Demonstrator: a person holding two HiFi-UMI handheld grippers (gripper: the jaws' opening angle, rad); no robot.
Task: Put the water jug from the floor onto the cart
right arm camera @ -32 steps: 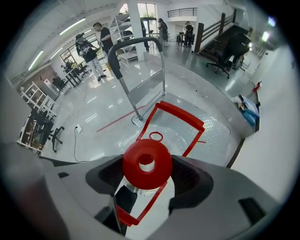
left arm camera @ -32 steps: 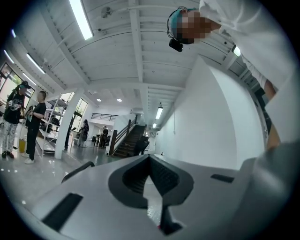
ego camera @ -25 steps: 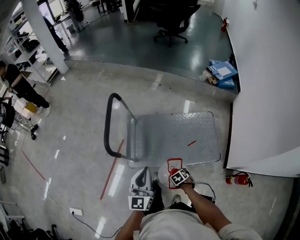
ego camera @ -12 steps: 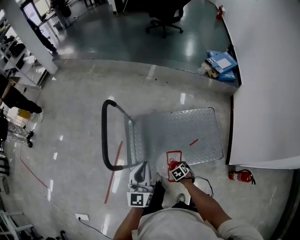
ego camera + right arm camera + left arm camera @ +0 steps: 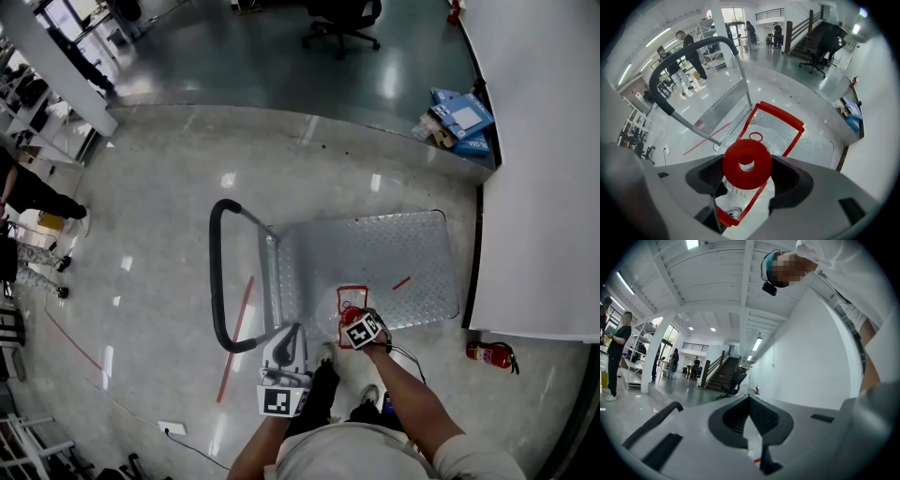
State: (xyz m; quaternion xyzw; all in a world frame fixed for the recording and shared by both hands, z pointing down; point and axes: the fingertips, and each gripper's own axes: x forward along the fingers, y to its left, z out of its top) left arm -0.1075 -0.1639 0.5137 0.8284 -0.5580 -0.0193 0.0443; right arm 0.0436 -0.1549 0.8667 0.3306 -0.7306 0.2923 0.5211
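Water jug (image 5: 351,302): clear body, red cap (image 5: 746,163) fitted, red carrying frame (image 5: 782,114) around it; contents cannot be read through the wall. Cart (image 5: 375,253): flat diamond-plate deck with a black push handle (image 5: 217,272) at its left end; the deck carries one short red strip (image 5: 401,282) and the jug's position is at its near edge. The jug stands upright over that near edge, below the right gripper (image 5: 354,319); whether its base touches the deck cannot be told. In the right gripper view the fingers (image 5: 797,180) are closed on the jug's neck just under the cap, one on each side, with the cap above them and the deck visible beneath the body. Left gripper (image 5: 750,401): held near the person's body, to the left of the jug and apart from it, over the floor (image 5: 159,234) beside the cart; its fingers (image 5: 768,416) are brought together at the tips with nothing between them. A red fire extinguisher (image 5: 491,353) lies on the floor right of the cart, by the white wall (image 5: 544,187).
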